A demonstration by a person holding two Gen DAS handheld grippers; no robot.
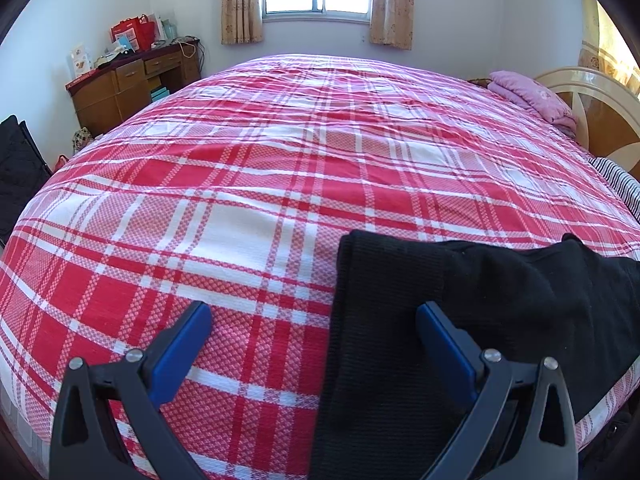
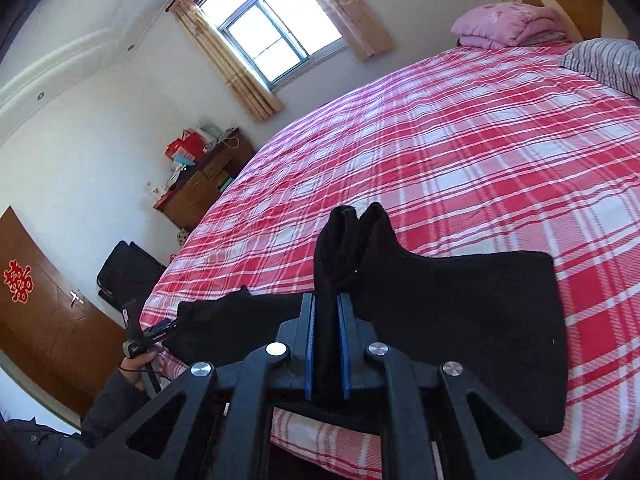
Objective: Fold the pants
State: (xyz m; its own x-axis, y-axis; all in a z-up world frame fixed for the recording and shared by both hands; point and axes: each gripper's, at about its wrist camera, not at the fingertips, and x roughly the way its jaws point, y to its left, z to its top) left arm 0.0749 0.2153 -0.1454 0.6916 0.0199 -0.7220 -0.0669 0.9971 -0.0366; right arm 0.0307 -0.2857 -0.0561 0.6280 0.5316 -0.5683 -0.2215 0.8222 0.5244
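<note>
- Under my claws is a bed point(image 1: 248, 168) spread with a red, pink and white plaid sheet point(image 2: 460, 152); it covers the whole top, lightly rippled.
- Black pants point(image 2: 480, 320) lie on the near edge of the sheet, one flat broad part resting on the plaid, the rest draped toward the edge.
- A folded pink quilt point(image 1: 532, 96) sits at the far corner, against the headboard point(image 1: 600, 104).
- Just beside it, nearer me, a striped pillow point(image 2: 608, 60) rests on the sheet at the bed's head end.
- The wide middle of the plaid carries only its own wrinkles.
</note>
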